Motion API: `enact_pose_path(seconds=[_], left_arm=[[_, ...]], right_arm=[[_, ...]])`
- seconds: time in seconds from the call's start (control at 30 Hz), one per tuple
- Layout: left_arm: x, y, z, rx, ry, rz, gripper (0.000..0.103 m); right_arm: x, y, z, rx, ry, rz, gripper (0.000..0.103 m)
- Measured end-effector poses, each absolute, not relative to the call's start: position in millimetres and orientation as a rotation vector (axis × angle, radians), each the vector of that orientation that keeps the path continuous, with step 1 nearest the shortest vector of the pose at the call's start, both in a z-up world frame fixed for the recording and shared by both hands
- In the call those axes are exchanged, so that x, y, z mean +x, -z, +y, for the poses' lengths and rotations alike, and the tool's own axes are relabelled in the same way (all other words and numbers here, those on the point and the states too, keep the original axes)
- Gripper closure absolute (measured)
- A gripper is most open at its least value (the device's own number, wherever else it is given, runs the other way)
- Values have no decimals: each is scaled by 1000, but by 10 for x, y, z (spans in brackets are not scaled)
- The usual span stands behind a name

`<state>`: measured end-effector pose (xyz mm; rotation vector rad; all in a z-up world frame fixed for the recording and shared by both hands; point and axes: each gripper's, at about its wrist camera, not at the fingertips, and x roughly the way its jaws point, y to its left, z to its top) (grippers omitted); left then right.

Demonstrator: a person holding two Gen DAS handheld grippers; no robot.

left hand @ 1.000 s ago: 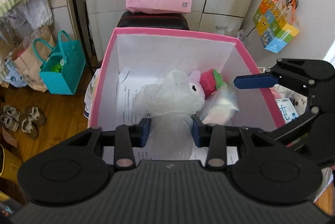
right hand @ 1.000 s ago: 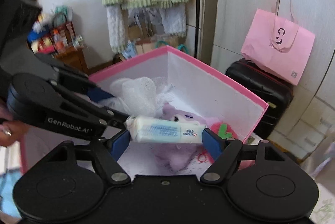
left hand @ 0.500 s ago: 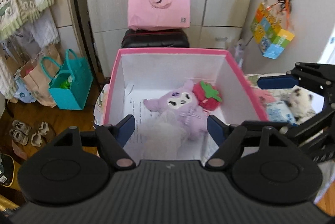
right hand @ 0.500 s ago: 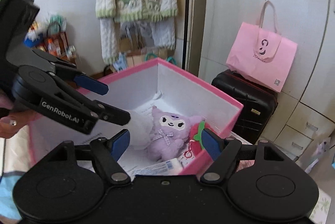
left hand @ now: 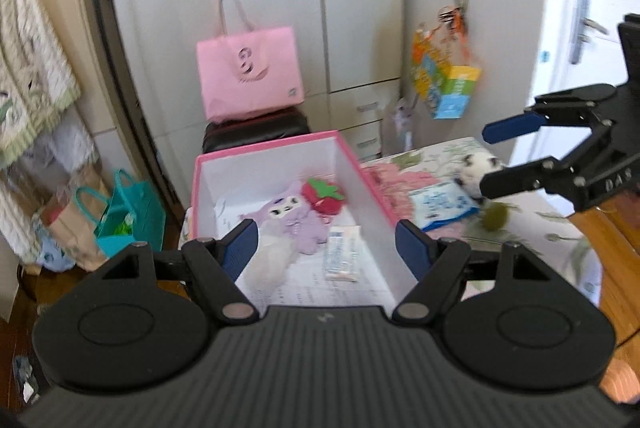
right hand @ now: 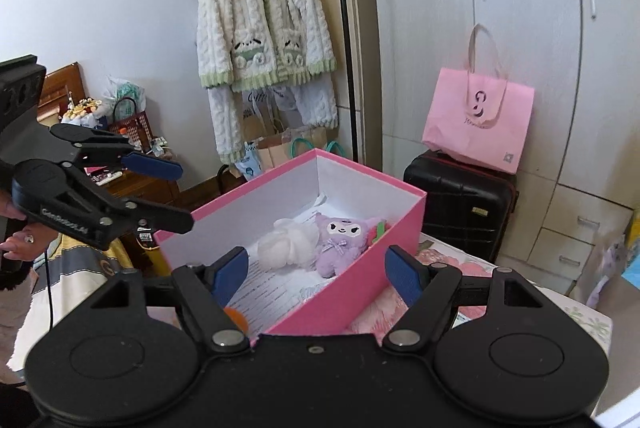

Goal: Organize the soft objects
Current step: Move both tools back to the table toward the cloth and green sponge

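A pink box (left hand: 272,143) with white inner walls stands on the flowered table. In it lie a purple plush (left hand: 286,216), a red strawberry toy (left hand: 322,194), a white mesh puff (left hand: 267,264) and a small tissue pack (left hand: 342,258). My left gripper (left hand: 327,248) hangs open and empty above the box's near end. My right gripper (left hand: 486,158) is open and empty too, off to the right over the table. In the right wrist view the box (right hand: 340,292), puff (right hand: 286,242) and plush (right hand: 340,240) lie beyond my right gripper (right hand: 316,268). My left gripper (right hand: 182,198) is at the left.
Right of the box on the table lie a blue wipes pack (left hand: 442,206), a panda plush (left hand: 476,172) and a green ball (left hand: 494,220). Behind the box a pink bag (left hand: 250,72) sits on a black suitcase (left hand: 256,132). A teal bag (left hand: 132,216) stands on the floor at the left. A hand (right hand: 16,248) holds the left gripper.
The left gripper let go of the white puff and the right let go of the tissue pack; both now lie in the box. Both grippers drew back and up.
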<state>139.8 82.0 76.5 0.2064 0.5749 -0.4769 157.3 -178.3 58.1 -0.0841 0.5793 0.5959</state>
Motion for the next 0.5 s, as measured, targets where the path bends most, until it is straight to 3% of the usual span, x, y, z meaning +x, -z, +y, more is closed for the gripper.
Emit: enact_pose_path(seconds=[0.5], left_arm=[[595,-540,420,321,525,479,28]], right_arm=[[568,-664,-2186,-116,-521,471,23]])
